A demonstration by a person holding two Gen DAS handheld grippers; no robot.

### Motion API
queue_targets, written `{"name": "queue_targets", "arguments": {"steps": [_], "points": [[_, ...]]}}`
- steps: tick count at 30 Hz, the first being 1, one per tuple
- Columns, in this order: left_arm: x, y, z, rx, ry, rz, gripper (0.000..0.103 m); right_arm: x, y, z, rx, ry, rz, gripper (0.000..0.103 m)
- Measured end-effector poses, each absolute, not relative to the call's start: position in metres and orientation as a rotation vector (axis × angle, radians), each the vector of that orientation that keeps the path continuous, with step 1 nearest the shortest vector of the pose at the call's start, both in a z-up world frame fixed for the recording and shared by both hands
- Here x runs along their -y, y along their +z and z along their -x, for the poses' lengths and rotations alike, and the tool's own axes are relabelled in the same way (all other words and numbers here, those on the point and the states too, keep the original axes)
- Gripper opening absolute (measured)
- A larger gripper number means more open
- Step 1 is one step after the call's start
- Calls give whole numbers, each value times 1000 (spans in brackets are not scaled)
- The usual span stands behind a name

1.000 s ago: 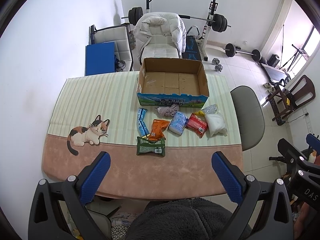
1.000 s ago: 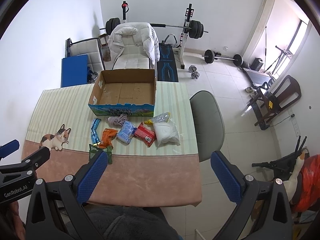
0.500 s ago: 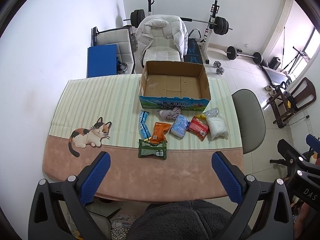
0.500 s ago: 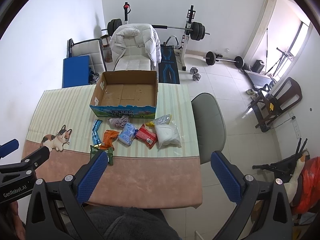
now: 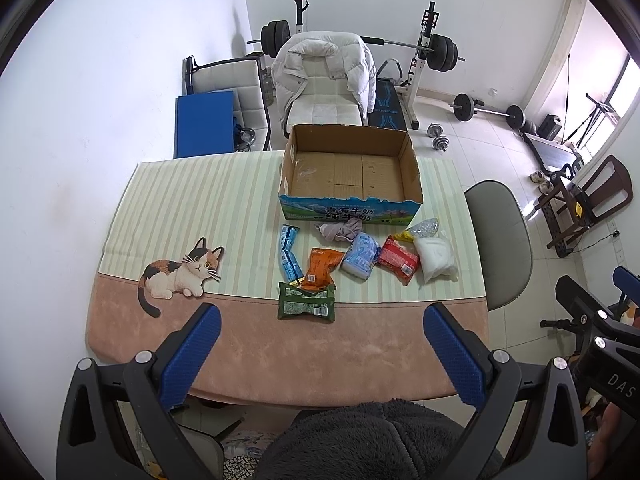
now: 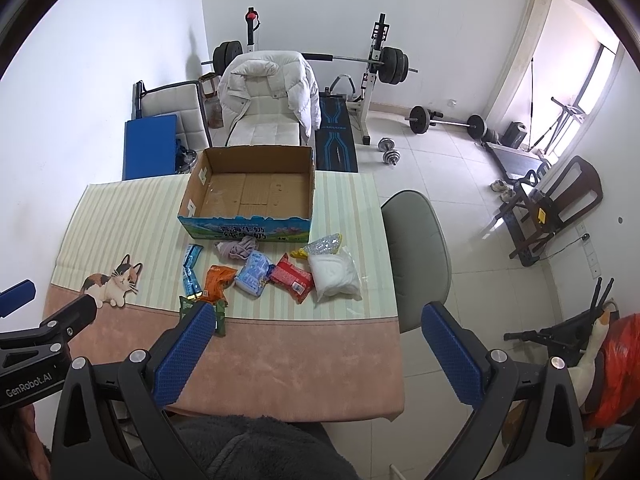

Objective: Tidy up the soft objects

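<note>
1. The box (image 5: 350,176) sits open and bare at the far middle of the table (image 5: 160,208), its printed wall facing the person — a likely home for the soft things, judging by the task.

2. The soft things lie in a loose row just in front of that wall: a blue pack (image 5: 289,250) at the left, an orange bag (image 5: 320,267), a green pack (image 5: 307,301) nearest the person, a crumpled cloth (image 5: 342,231) touching the box wall, a pale blue pack (image 5: 361,255), a red pack (image 5: 399,259), a white bag (image 5: 434,256) and a small clear bag (image 5: 424,227) at the right. Laid close to the box, each needs only a short lift over the low wall.

3. The left gripper (image 5: 320,354) hangs high over the near edge of the table, fingers spread wide with nothing between them; the green pack lies ahead of it, well apart.

4. The right gripper (image 6: 316,354) is held likewise — wide apart, empty — a little further right, so the red pack (image 6: 291,282) and white bag (image 6: 334,276) fall on its side.

5. Both are raised and back, which reads as a starting pose: nothing is in the box yet, and the whole task seems to lie ahead.

6. The bags are slack, so a pinch near the middle may hold better than one at a corner.
</note>
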State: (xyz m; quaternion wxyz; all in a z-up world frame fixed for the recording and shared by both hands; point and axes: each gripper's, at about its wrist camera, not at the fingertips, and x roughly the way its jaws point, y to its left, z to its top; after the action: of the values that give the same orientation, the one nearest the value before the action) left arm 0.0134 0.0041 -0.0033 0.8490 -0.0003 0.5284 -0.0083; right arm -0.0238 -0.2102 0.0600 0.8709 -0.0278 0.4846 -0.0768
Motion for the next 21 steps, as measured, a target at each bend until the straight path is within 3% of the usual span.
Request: {"name": "queue_targets", "arguments": {"steps": [21], "points": [[-4,-2,-19,-1112,-13,-4,103,209,60,16,-1020,-152,56,103]]}}
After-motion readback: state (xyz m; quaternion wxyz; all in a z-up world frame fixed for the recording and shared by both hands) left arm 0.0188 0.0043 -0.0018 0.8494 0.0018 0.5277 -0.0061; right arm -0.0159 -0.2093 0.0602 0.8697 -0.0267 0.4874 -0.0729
